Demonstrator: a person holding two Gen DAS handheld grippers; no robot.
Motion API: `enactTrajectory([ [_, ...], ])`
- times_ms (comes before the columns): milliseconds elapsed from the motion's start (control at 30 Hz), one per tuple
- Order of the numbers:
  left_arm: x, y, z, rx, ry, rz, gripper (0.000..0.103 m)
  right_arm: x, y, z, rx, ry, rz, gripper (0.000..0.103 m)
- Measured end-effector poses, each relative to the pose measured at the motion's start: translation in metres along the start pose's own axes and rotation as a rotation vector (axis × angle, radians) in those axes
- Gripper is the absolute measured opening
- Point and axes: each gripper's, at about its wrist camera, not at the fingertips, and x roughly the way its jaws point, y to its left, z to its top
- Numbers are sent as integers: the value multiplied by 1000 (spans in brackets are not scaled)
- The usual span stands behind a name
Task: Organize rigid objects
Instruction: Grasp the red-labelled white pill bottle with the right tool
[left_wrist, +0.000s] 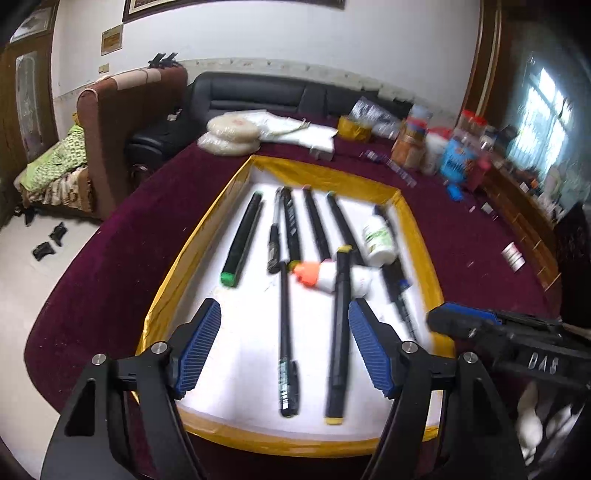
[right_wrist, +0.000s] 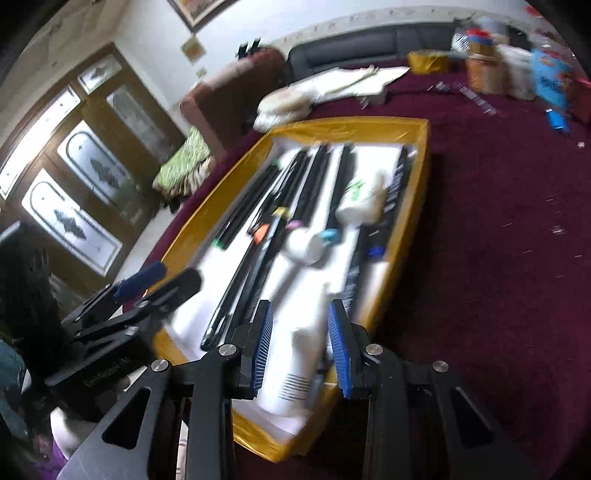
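A shallow yellow-rimmed tray (left_wrist: 173, 266) with a white floor holds several black pens and markers, a white glue bottle with an orange cap (left_wrist: 325, 277) and a white bottle with a green label (left_wrist: 376, 240). My left gripper (left_wrist: 284, 343) is open above the tray's near end, with a black pen (left_wrist: 284, 332) and a yellow-tipped marker (left_wrist: 340, 332) lying between its fingers. My right gripper (right_wrist: 301, 343) holds a white tube (right_wrist: 295, 354) between its blue pads over the tray (right_wrist: 421, 206). The right gripper also shows in the left wrist view (left_wrist: 498, 336).
The tray sits on a maroon cloth-covered table (left_wrist: 103, 258). At the table's far side lie flat white packets (left_wrist: 229, 133), a yellow tape roll (left_wrist: 354, 127) and several jars and bottles (left_wrist: 443, 147). A brown armchair (left_wrist: 122, 122) and black sofa stand behind.
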Motion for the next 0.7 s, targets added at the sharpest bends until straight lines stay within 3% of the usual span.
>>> enactTrajectory([
  [67,-11,-1,3,-21,-48,-52,72,-20,-19,3,31,-49,6,29],
  [200,-27,-14,9,-10,-117,-141,78,-70,-85,8,149,-164,-114,31],
  [300,-29,-35,12,34,-119,-182,78,-108,-149,11,270,-236,-256,31],
  [367,-27,-48,12,61,-110,-196,78,-131,-193,16,312,-285,-403,32],
  [467,-20,-68,11,89,-76,-209,78,-150,-244,24,351,-303,-548,32],
  [600,-12,-88,8,103,-27,-213,78,-151,-286,39,390,-279,-542,33],
  [700,-14,-99,6,121,-15,-206,78,-135,-299,55,332,-226,-566,42],
])
